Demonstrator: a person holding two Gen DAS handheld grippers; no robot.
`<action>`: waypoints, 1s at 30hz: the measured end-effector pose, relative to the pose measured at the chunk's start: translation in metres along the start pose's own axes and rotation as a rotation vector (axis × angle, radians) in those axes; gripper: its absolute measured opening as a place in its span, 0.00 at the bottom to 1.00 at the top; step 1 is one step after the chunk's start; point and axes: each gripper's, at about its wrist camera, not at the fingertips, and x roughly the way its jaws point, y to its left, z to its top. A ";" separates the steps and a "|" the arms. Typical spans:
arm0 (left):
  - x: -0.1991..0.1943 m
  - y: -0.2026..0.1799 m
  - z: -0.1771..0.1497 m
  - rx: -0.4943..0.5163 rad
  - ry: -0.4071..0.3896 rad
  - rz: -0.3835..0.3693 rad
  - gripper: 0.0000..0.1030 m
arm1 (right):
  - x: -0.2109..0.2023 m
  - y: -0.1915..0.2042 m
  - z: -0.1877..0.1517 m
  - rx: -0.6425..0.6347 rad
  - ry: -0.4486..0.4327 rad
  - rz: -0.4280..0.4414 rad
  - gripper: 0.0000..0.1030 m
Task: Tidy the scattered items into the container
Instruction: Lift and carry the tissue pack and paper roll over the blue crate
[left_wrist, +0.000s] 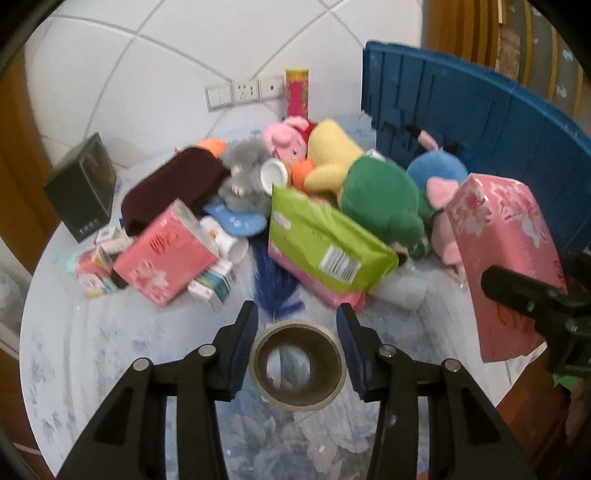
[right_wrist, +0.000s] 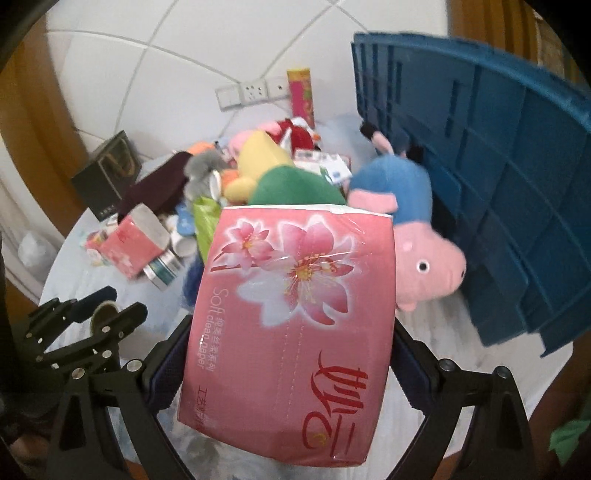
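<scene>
A brown tape roll (left_wrist: 297, 365) lies flat on the flowered tablecloth, right between the fingers of my left gripper (left_wrist: 297, 332), which is open and straddles it. My right gripper (right_wrist: 291, 365) is shut on a pink tissue pack (right_wrist: 295, 314) printed with flowers and holds it above the table's near right side. In the left wrist view that pack (left_wrist: 506, 258) hangs at the right with a black finger (left_wrist: 524, 295) on it. The blue plastic crate (right_wrist: 480, 166) stands tilted at the back right, its ribbed outside (left_wrist: 461, 122) facing me.
A pile fills the middle of the round table (left_wrist: 92, 350): plush toys (left_wrist: 376, 192), a pig plush (right_wrist: 424, 266), a green pack (left_wrist: 325, 243), another pink tissue pack (left_wrist: 166, 254), small cartons (left_wrist: 214, 288) and a maroon pouch (left_wrist: 173, 184). A black box (left_wrist: 85, 184) stands at the left.
</scene>
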 end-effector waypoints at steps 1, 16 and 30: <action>-0.005 0.002 0.002 0.001 -0.012 0.000 0.42 | 0.000 0.005 0.003 -0.003 -0.007 -0.001 0.93; -0.024 0.016 0.044 0.019 -0.102 -0.015 0.42 | -0.019 0.026 0.038 -0.034 -0.075 -0.022 0.93; -0.048 -0.043 0.168 0.016 -0.281 0.011 0.42 | -0.085 -0.037 0.151 -0.073 -0.264 0.009 0.93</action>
